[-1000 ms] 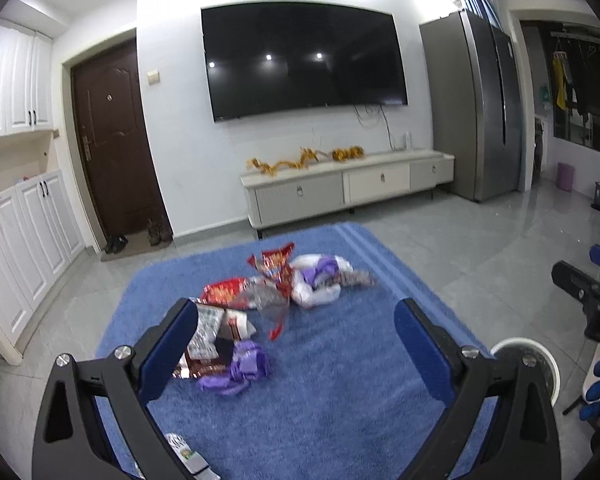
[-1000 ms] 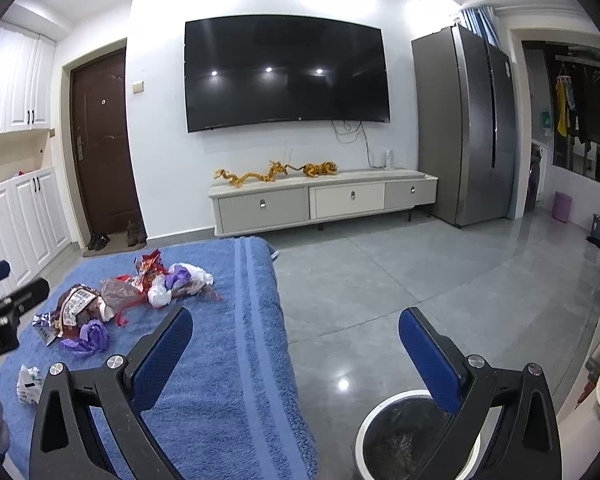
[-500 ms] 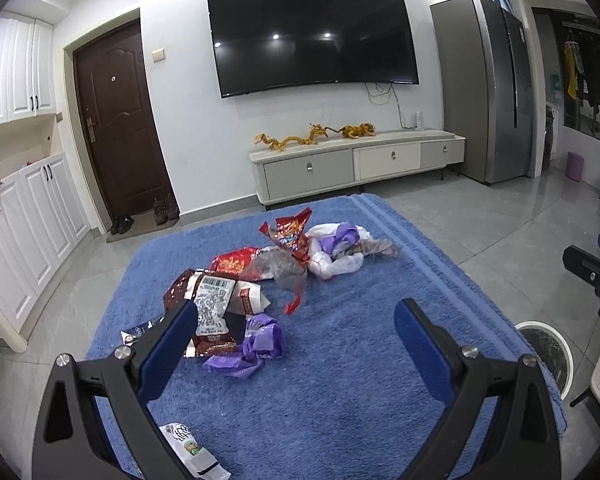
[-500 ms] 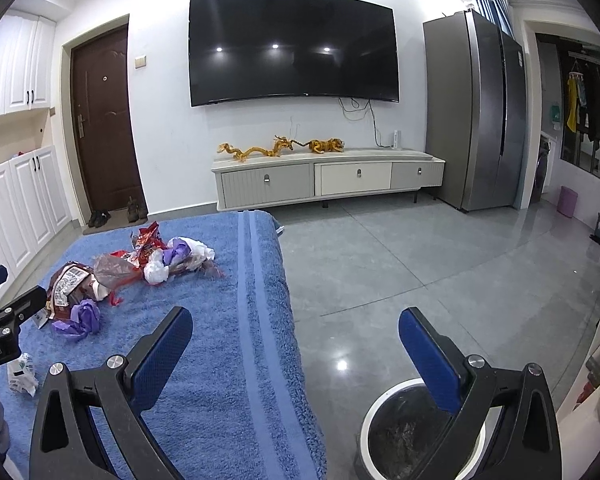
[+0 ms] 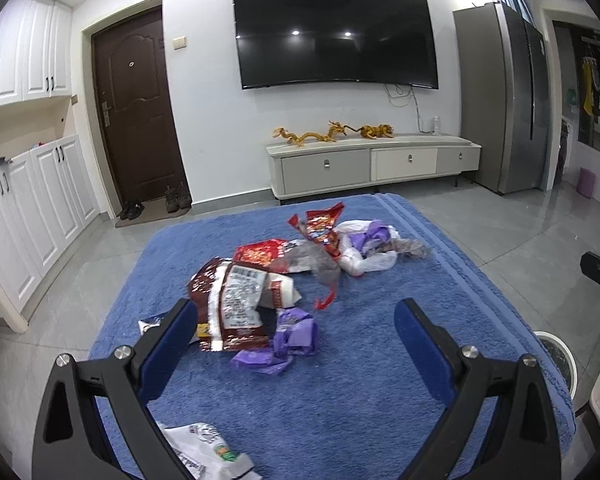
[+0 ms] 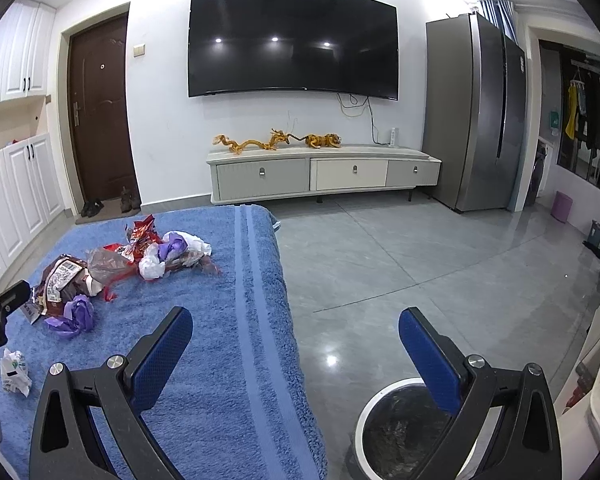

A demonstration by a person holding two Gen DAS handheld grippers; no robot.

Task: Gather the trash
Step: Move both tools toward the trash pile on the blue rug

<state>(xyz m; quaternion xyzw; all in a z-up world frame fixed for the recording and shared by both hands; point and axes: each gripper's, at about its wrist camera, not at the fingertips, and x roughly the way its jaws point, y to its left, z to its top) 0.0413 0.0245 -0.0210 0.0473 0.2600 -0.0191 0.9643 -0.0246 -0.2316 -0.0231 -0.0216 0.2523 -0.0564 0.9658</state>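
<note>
Up close in the left wrist view, the left gripper hangs over a blue towel with its blue-padded fingers spread wide and nothing between them. Scattered trash lies on the towel ahead. A dark brown snack bag with a white label sits just beyond the left finger, and a crumpled purple wrapper touches its near edge. Farther back lie a red wrapper, a clear plastic wrapper, another red wrapper standing up, and a white plastic bag with purple scraps in it. A white printed wrapper lies alone near the bottom edge, beside the gripper's left arm. The rim of a white trash bin shows at the right, on the floor past the towel's edge.

Seen from the right wrist view, the right gripper is also spread wide and empty. Its left finger is over the towel's striped edge; its right finger is over the grey tiled floor, just above the white trash bin, which has a dark liner. The trash pile sits well to the left on the towel: brown snack bag, purple wrapper, white plastic bag, and the lone white wrapper nearer the camera. Part of the left gripper shows at the left edge.
</note>
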